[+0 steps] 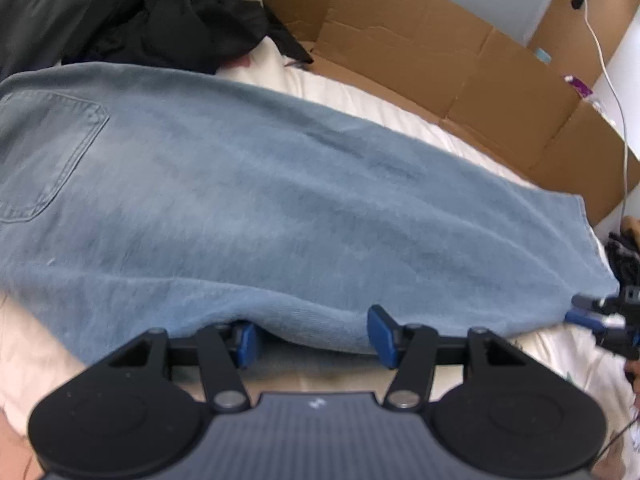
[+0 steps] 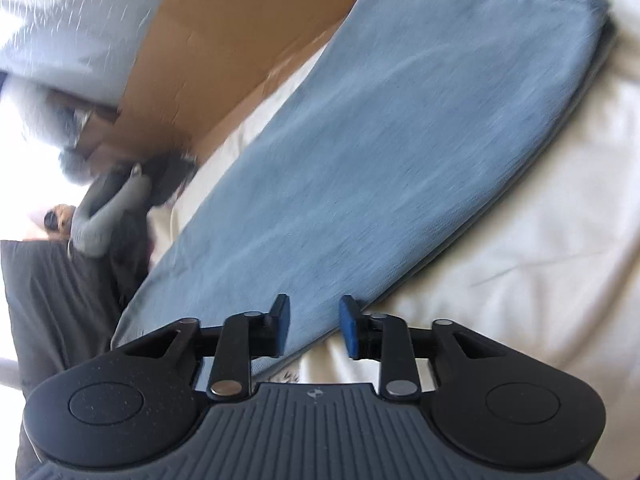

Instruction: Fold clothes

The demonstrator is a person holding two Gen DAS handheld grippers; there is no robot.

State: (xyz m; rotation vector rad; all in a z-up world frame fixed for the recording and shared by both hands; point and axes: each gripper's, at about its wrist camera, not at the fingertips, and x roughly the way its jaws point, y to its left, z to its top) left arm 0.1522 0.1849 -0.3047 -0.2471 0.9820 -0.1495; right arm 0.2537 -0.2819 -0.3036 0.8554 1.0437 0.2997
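The black plastic left gripper [image 1: 316, 334] has blue rectangular pads [image 1: 382, 330], silver pivot rivets, two round side discs and a ribbed grey centre plate with a small white logo. The right gripper [image 2: 314, 326] looks identical.

Both views are bright with soft daylight and have no hard shadows. In the left wrist view the jeans [image 1: 280, 200] are evenly lit but smeared by motion blur, their weave soft; the pocket stitching reads only faintly. The cardboard [image 1: 440, 60] bends in a curve from fisheye distortion, and the dark clothes [image 1: 160, 32] at the top lose detail in shade. A thin shadow sits under the near denim edge on the bed [image 1: 400, 108]. In the right wrist view the blur is stronger, streaking the jeans [image 2: 380, 160] diagonally. The upper left corner is blown out with white glare. The sheet [image 2: 520, 260] is nearly overexposed. The near gripper [image 2: 314, 326] stays sharp.
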